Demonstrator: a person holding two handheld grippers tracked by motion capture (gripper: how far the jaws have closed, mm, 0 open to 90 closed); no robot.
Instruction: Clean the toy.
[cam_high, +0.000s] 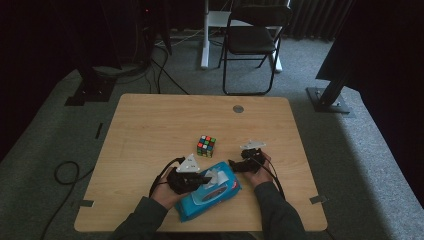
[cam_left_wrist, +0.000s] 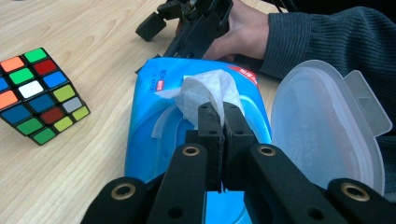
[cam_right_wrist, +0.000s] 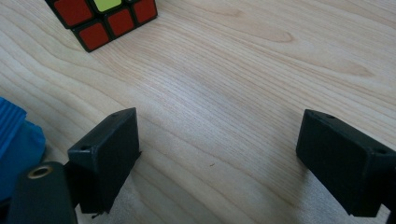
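Left gripper view: left gripper (cam_left_wrist: 223, 122) pinching a white wipe (cam_left_wrist: 205, 91) sticking up from the blue wipes pack (cam_left_wrist: 154, 126), clear lid (cam_left_wrist: 322, 121) flipped open alongside. Right gripper (cam_right_wrist: 219, 149) spread wide over bare table (cam_right_wrist: 233, 70), just beside pack's far end. Puzzle cube (cam_high: 206, 146) near, beyond the pack.

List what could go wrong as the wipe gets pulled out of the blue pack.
1. The right gripper is open beside the wipe pack, not holding it, so the pack may lift or slide along when the wipe is pulled.
2. The left gripper pinches only a fold of the wipe; it may tear or slip free.
3. A sliding pack might nudge the puzzle cube close by.
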